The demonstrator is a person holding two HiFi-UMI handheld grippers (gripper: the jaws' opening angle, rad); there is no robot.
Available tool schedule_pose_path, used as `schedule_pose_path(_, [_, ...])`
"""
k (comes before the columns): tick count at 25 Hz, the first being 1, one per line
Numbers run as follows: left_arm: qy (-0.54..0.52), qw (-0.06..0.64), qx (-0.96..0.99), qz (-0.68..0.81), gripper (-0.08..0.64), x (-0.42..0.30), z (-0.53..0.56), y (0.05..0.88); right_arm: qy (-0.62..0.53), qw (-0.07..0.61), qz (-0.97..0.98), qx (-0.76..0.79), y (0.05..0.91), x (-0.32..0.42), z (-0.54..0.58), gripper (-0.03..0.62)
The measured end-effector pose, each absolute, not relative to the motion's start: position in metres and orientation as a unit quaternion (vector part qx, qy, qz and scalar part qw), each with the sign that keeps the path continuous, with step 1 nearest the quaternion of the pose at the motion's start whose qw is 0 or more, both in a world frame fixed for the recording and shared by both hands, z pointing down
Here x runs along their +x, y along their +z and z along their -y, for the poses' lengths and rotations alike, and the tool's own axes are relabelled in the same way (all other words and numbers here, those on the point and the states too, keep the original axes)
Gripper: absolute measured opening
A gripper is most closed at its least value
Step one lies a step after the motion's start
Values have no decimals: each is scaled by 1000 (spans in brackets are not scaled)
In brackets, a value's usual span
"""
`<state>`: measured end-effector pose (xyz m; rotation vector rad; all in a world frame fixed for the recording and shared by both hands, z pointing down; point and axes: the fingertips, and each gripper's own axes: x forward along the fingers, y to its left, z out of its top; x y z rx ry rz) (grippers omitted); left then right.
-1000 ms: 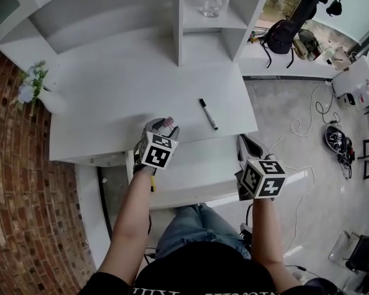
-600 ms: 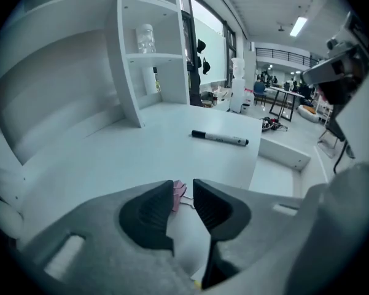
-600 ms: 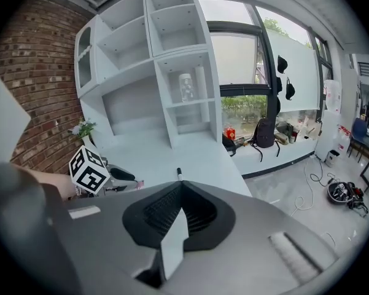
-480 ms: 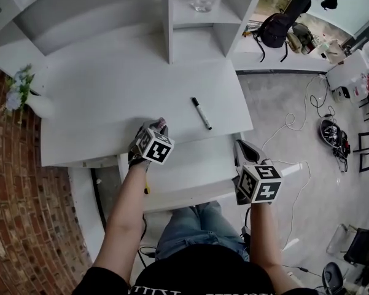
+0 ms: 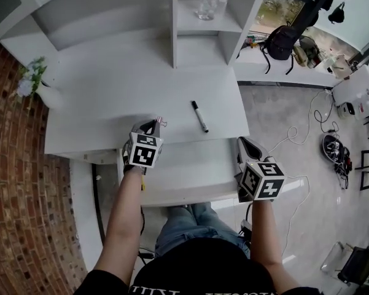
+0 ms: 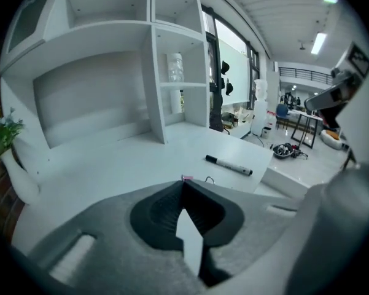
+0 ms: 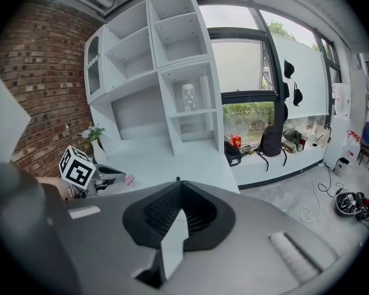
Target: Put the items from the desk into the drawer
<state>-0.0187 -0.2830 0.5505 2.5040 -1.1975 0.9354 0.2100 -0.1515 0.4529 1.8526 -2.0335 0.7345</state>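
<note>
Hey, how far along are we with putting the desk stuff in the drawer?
Done: the drawer stands open. In hand: the left gripper pinches a small pink clip at the desk edge; the right gripper is shut, empty. Left: clip and marker both have yet to go in.

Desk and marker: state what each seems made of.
Desk: probably painted or laminated board, going by its flat, even, matte white surface and square edges. Marker: likely plastic, going by its smooth white barrel and black cap.
</note>
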Motion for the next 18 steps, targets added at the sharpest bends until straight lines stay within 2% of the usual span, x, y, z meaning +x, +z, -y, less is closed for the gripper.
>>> schedule_pose_path(9, [243,159,840,459,0,-39,236,507,248,110,738,618,433,213,158,8])
schedule_pose_path(18, [260,184,827,463,0,-44,191,533,258,118,757,588,446,198,153,8])
